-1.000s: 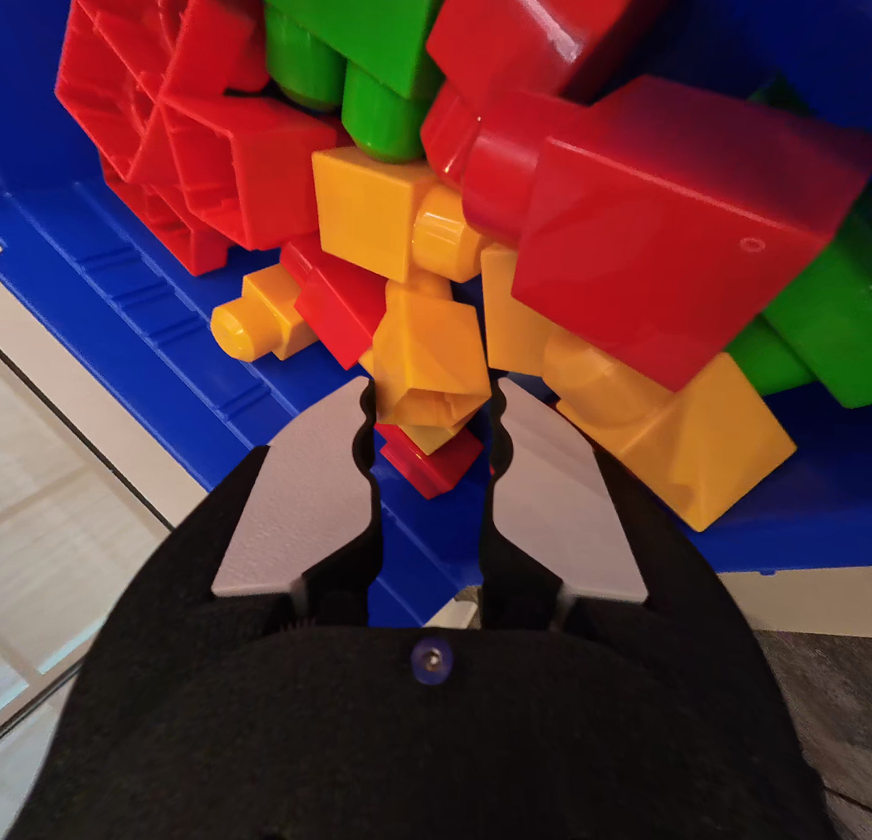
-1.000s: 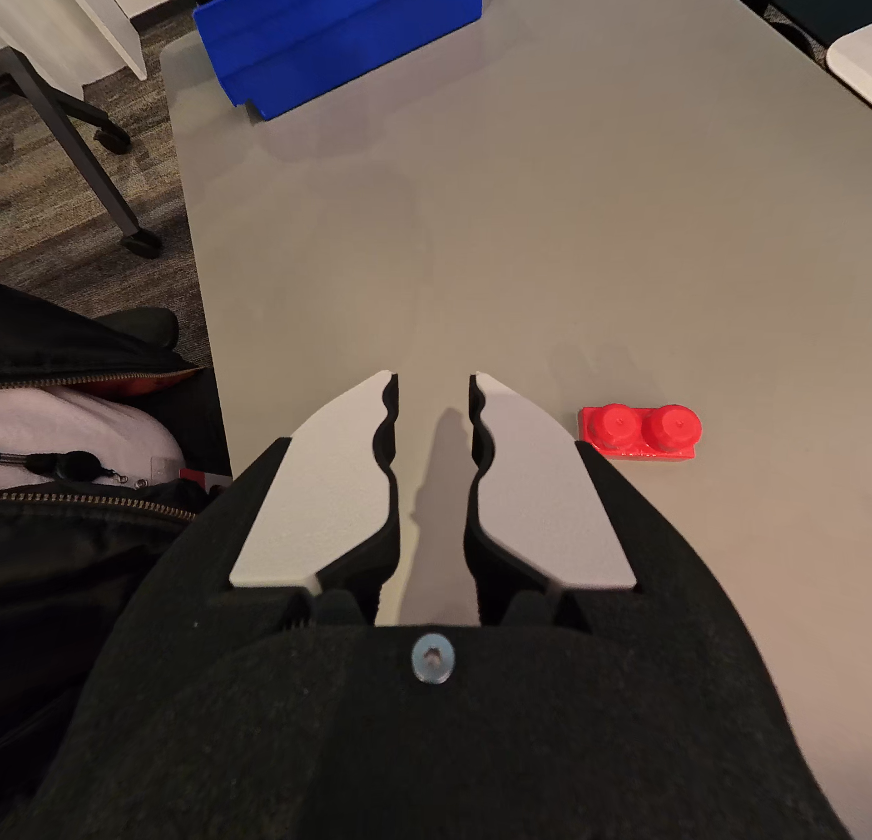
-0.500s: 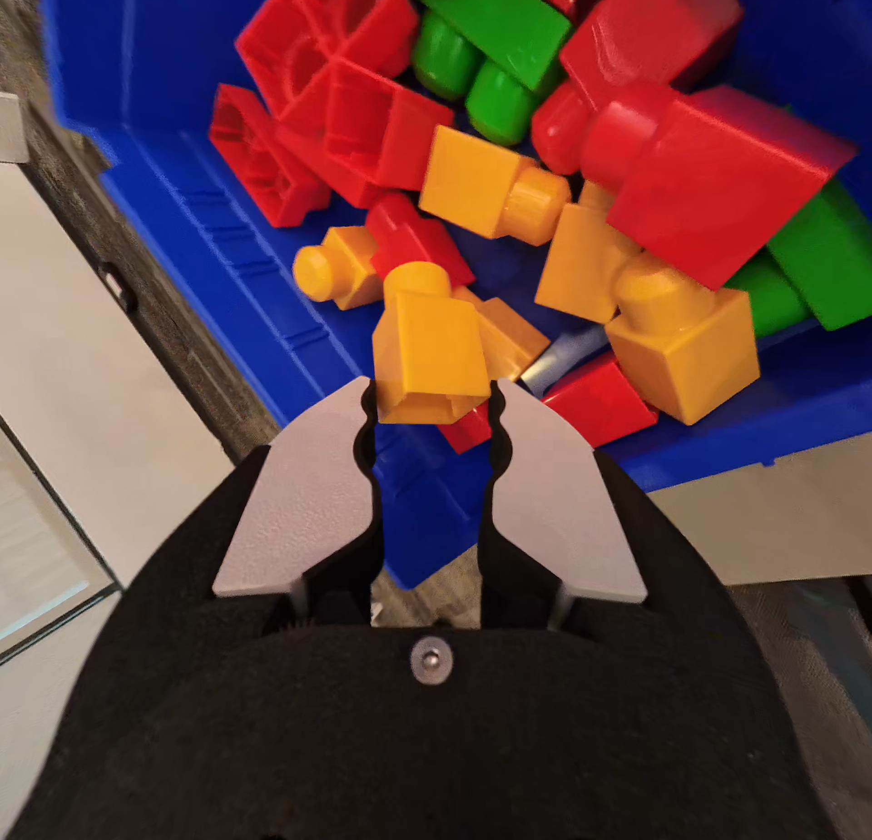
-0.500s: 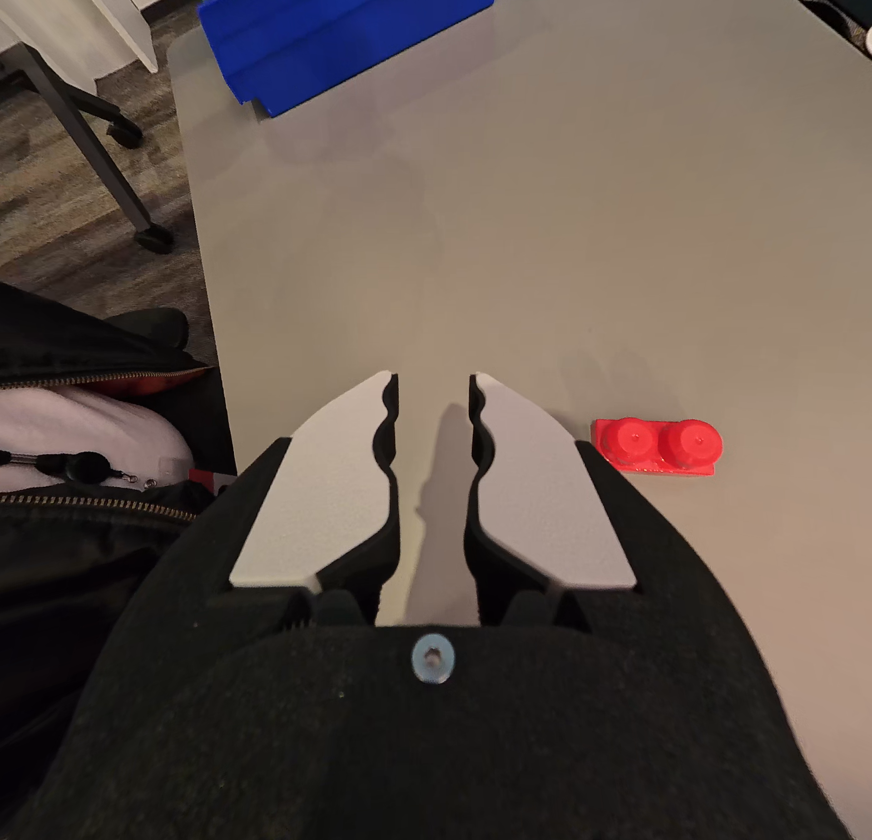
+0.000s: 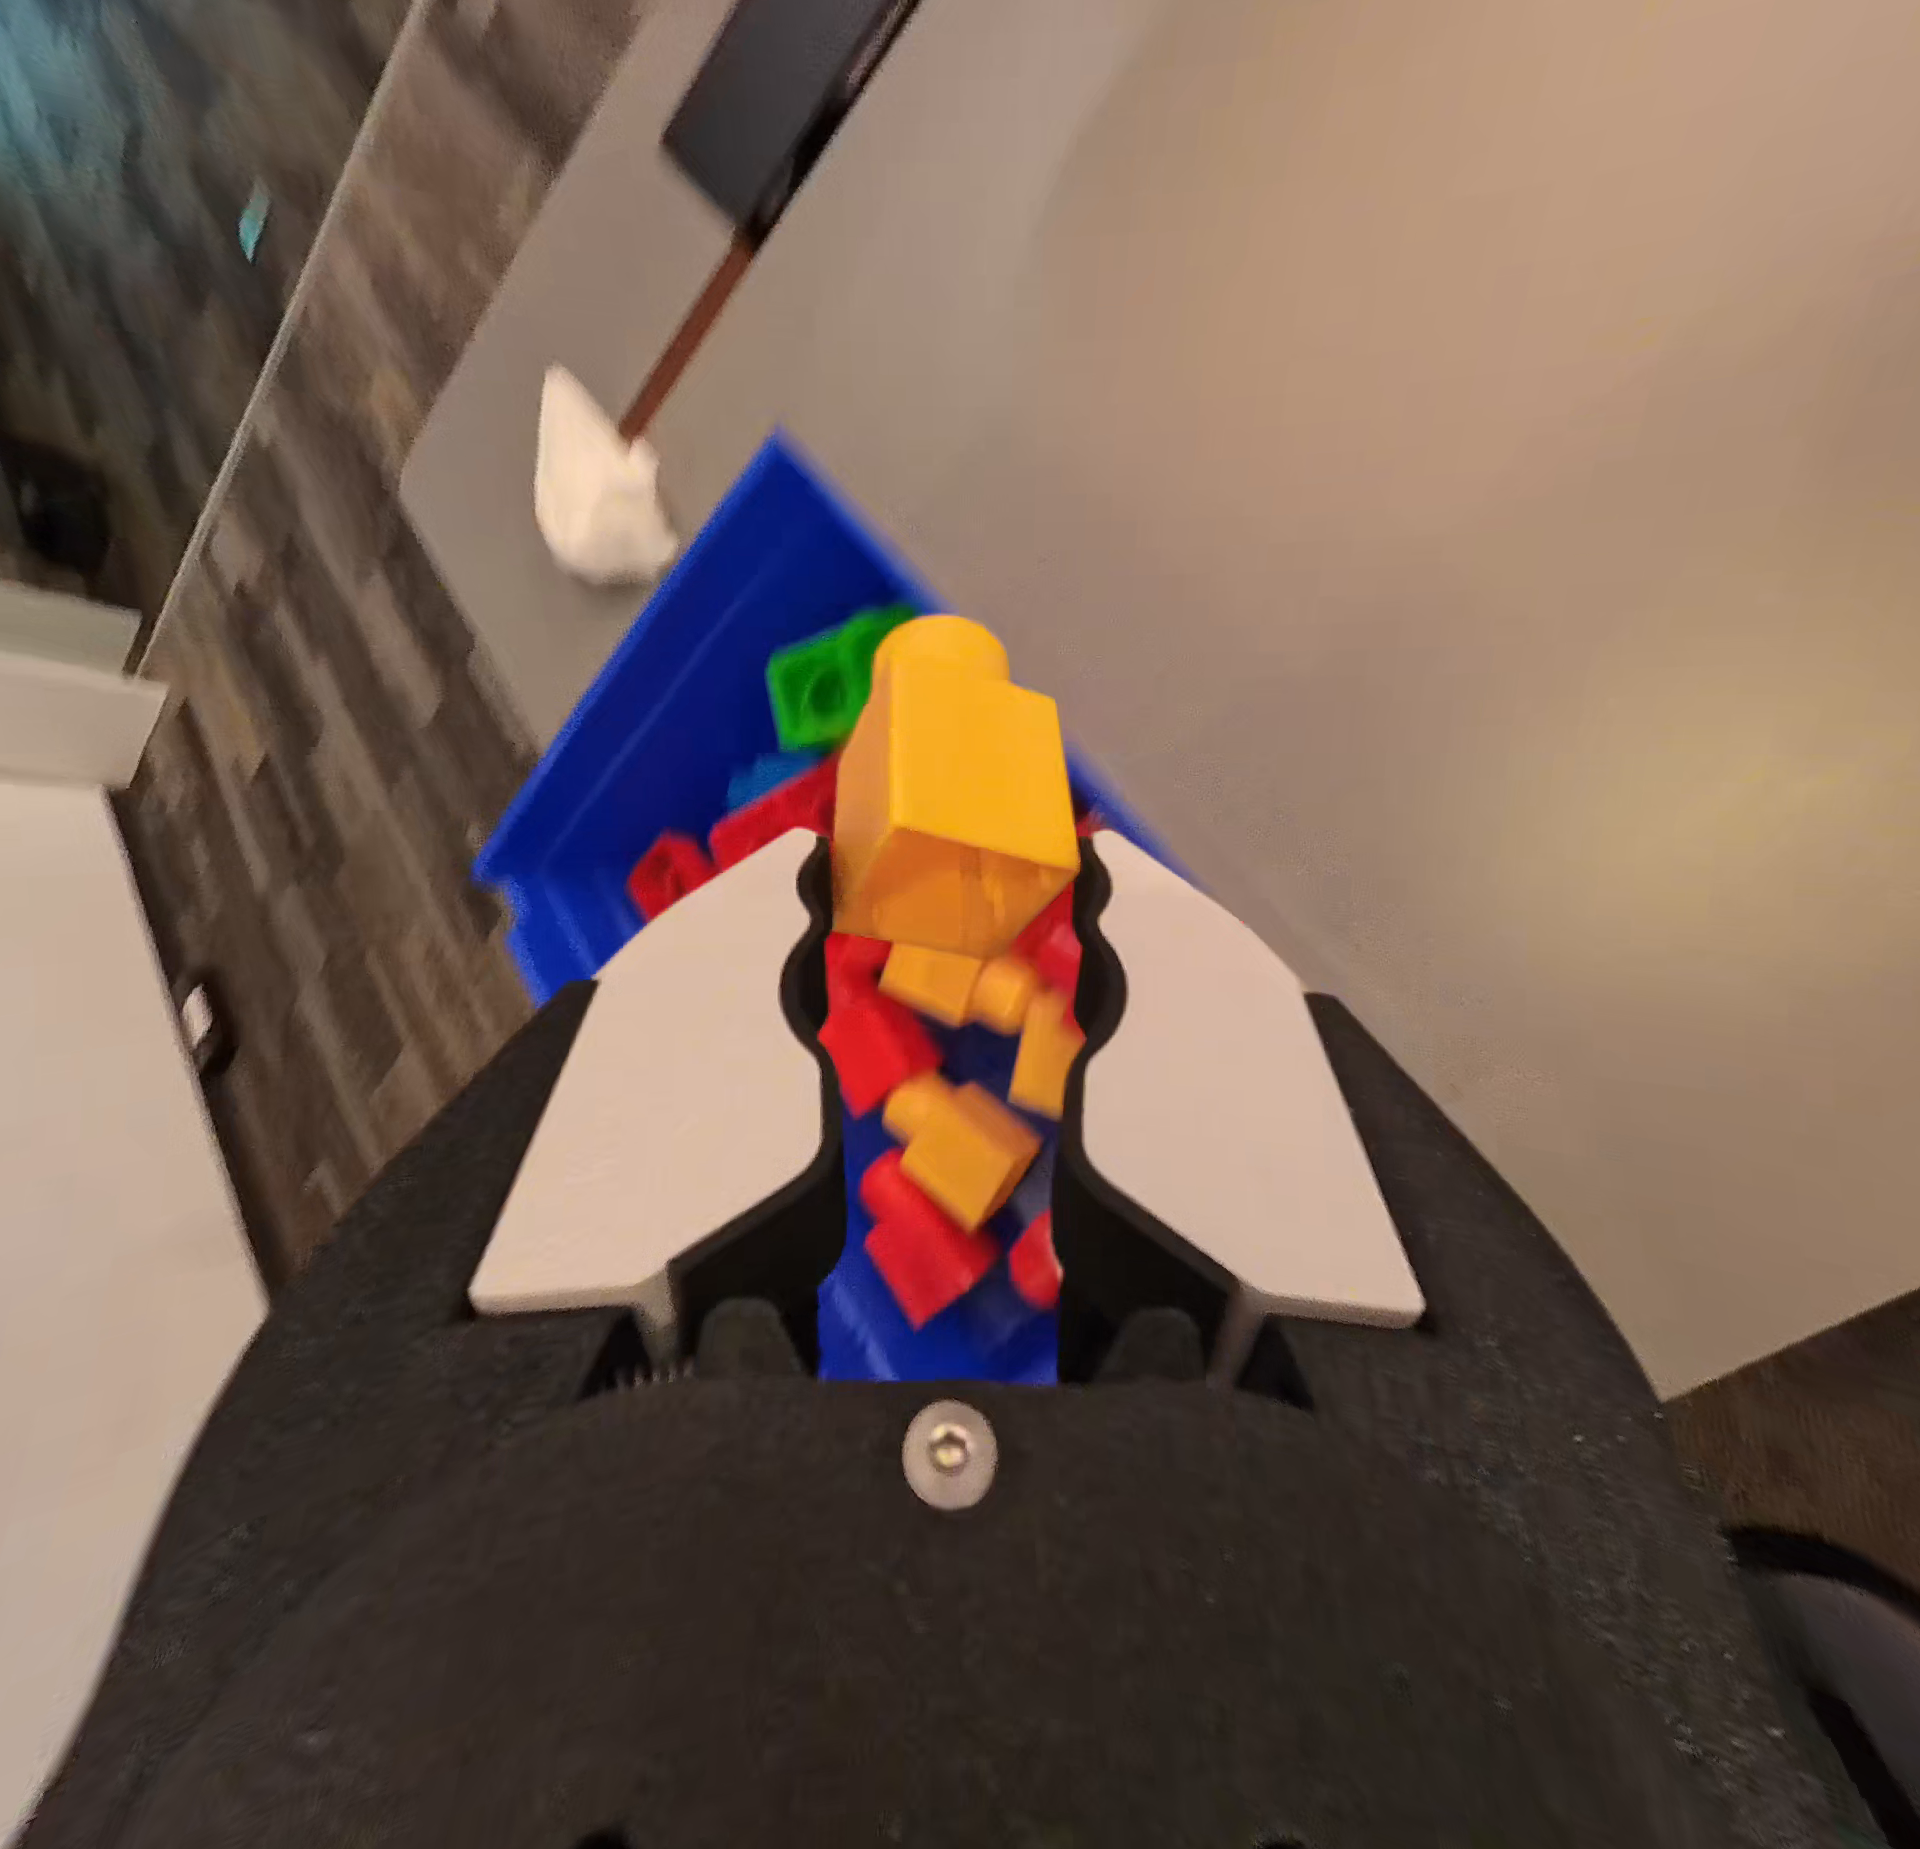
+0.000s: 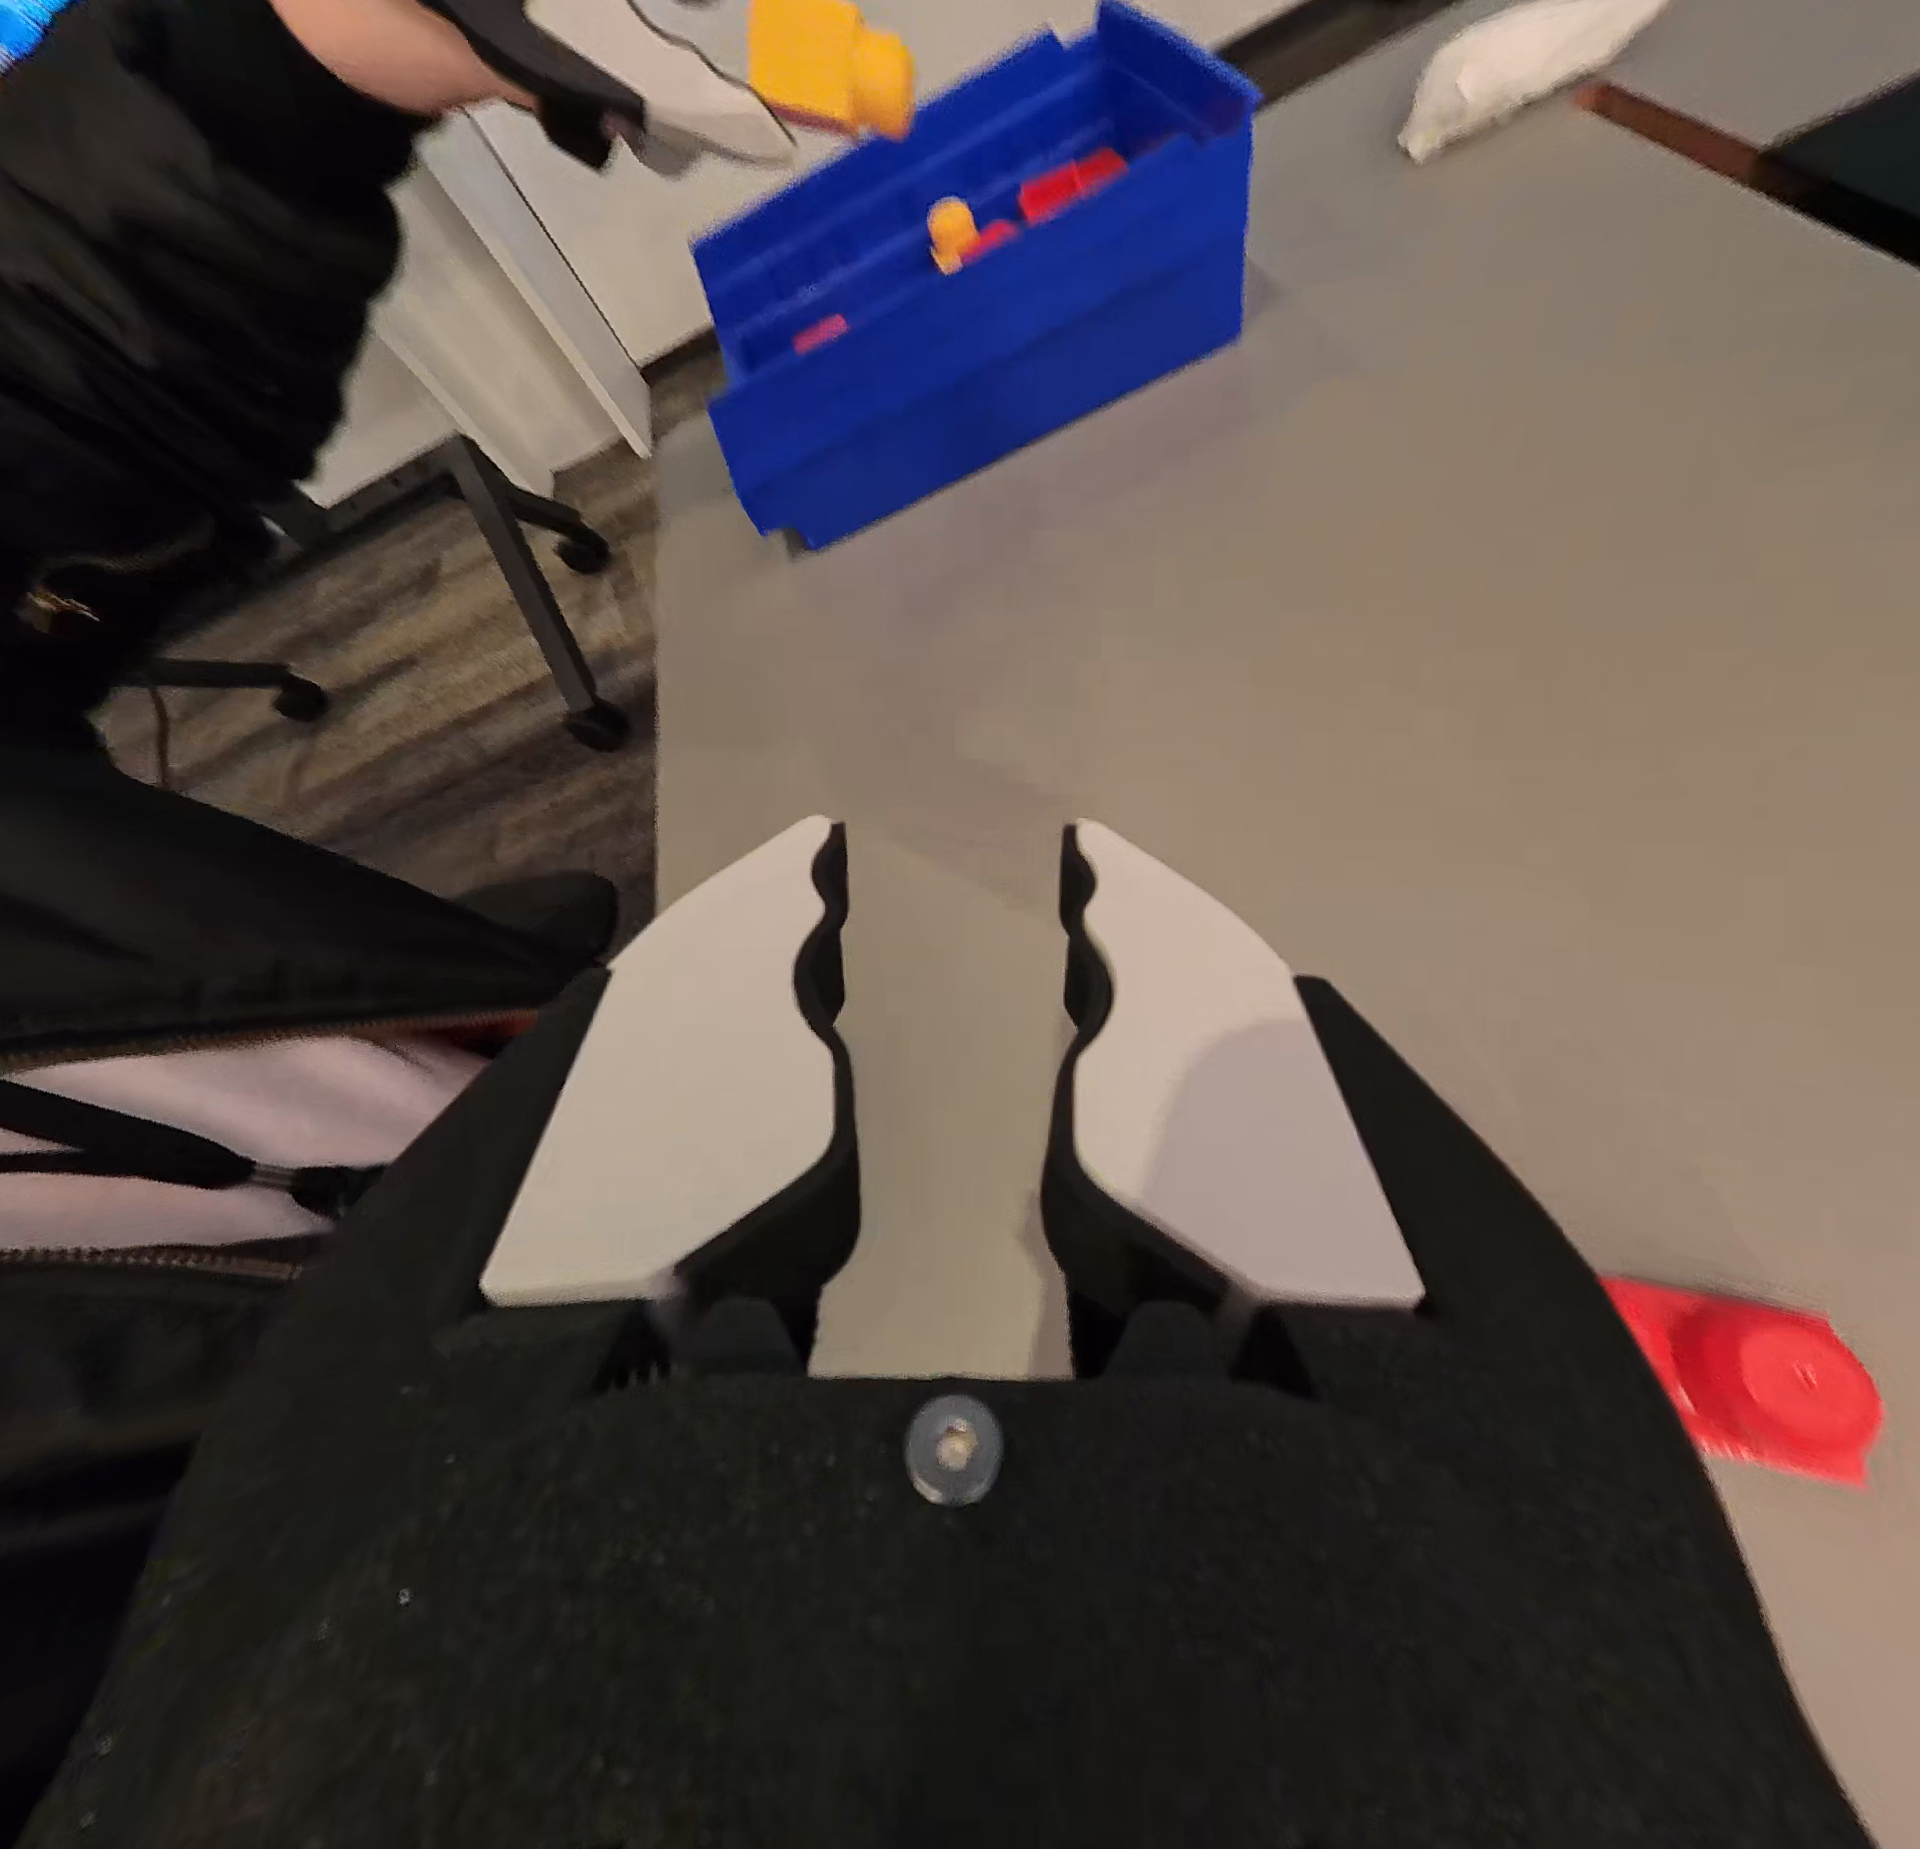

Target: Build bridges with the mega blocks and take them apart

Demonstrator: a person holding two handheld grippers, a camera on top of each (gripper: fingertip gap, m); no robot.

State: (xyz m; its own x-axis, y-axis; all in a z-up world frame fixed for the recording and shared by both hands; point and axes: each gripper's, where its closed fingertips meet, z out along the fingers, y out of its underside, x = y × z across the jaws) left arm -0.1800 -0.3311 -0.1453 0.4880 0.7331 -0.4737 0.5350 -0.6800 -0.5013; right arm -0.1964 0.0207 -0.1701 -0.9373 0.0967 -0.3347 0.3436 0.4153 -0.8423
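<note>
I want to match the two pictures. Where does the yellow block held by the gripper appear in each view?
Left wrist view: the yellow block is at the centre, clamped at the tips of the left gripper, stud pointing away.
Right wrist view: the same block is at the top, left of centre, held in the air above the bin.
Shared landmark: the blue bin on the grey table, behind or below the block.
</note>
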